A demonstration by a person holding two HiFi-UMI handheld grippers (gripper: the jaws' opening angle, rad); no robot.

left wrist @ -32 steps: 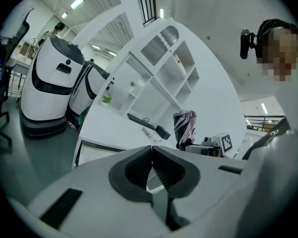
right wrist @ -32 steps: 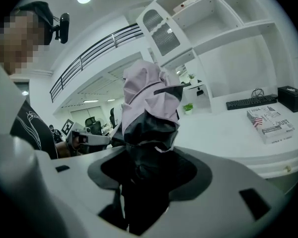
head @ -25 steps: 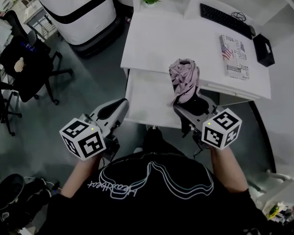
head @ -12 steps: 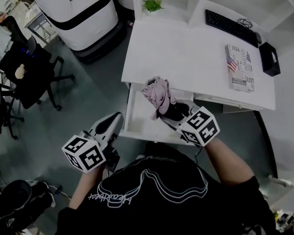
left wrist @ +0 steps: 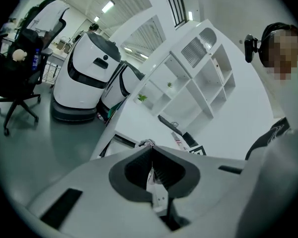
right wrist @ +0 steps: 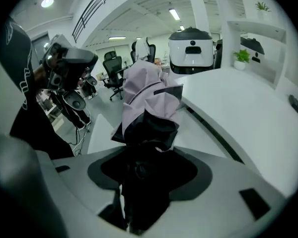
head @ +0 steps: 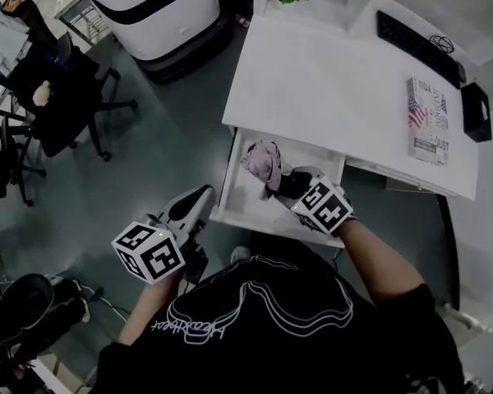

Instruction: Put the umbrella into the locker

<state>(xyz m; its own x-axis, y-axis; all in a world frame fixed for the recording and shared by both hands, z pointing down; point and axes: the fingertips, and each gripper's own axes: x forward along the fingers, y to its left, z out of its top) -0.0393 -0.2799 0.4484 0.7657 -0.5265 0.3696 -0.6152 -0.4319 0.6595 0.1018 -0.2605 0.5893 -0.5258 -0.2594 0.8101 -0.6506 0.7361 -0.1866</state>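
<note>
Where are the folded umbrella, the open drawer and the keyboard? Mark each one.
folded umbrella (head: 264,161): head view, on its pink fabric end.
open drawer (head: 243,191): head view, on its bare white floor.
keyboard (head: 416,45): head view, on the middle of its keys.

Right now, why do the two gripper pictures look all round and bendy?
Left gripper view: a wide lens bows the white shelf unit and leaves black corners. Right gripper view: same bend; the folded pale pink fabric umbrella looms large, its lower end lost in shadow. Head view: lines look straight.
</note>
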